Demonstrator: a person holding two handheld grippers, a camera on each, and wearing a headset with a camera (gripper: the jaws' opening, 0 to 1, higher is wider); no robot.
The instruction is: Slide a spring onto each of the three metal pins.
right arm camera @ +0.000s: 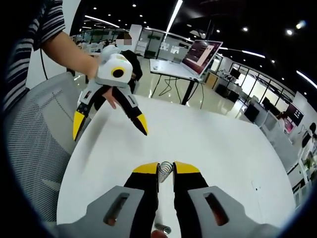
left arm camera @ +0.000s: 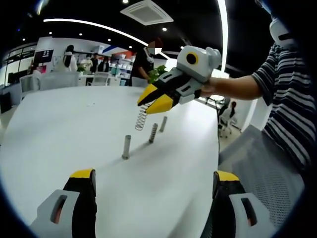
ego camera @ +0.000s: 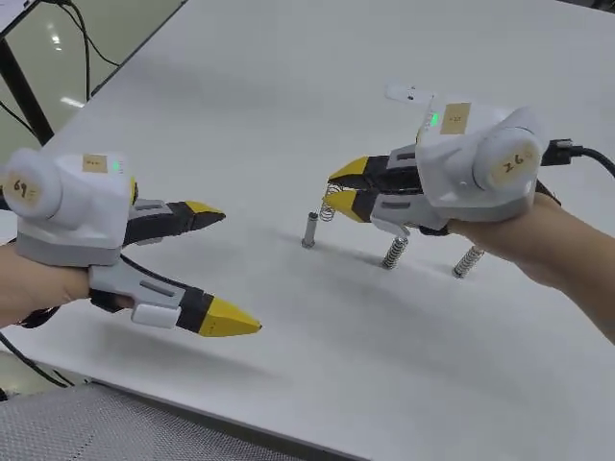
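Note:
Three metal pins stand upright on the white table (ego camera: 288, 115). The left pin (ego camera: 309, 230) is bare; the middle pin (ego camera: 394, 253) and the right pin (ego camera: 467, 261) each wear a spring. My right gripper (ego camera: 338, 189) is shut on a third spring (ego camera: 329, 204), which hangs from its yellow tips just above and right of the bare pin. In the left gripper view the spring (left arm camera: 141, 119) dangles above the bare pin (left arm camera: 127, 147). The right gripper view has the spring (right arm camera: 166, 167) pinched between its tips. My left gripper (ego camera: 226, 271) stands open at the near left, holding nothing.
The table's near edge runs along the bottom of the head view, with a grey mesh chair (ego camera: 106, 427) below it. A black cable (ego camera: 77, 38) hangs past the table's far left edge. A person (left arm camera: 146, 64) stands far behind the table.

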